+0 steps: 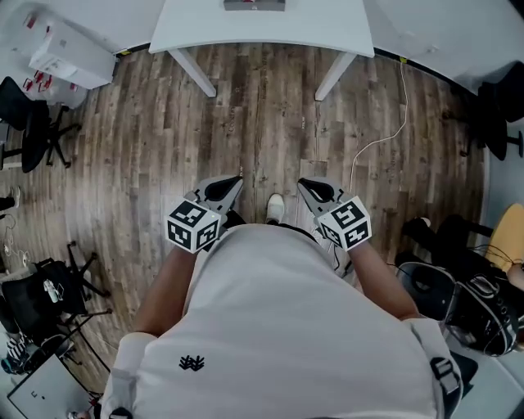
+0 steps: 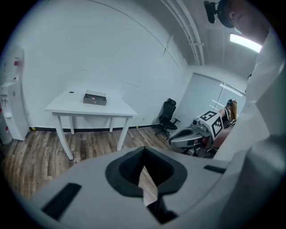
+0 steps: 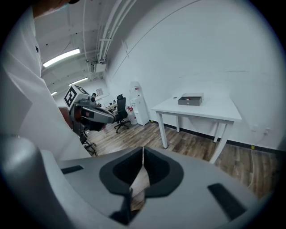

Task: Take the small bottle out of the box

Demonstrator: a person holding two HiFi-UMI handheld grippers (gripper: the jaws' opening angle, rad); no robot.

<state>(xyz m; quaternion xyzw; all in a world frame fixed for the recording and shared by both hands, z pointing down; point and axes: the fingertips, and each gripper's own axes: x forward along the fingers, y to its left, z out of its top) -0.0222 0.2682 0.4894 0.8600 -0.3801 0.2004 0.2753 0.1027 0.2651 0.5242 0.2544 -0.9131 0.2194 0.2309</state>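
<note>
Wood-plank brown floor (image 1: pixel 262 106): you are standing on it, well apart from the white rectangular table (image 1: pixel 262 29). Shallow grey box (image 2: pixel 94 98): it is sitting on that tabletop, the small bottle presumably inside, too small to tell. Left gripper (image 1: pixel 239 180), right gripper (image 1: pixel 301 183): both are pressing their jaws together, empty. Be walking close before opening either.

A: Head camera: looks steeply down from above your shoulders; floor (image 1: pixel 262 123) near, table (image 1: pixel 205 24) at top edge, well off.
B: Your 2 gripper cameras look along their jaws toward that same table.
</note>
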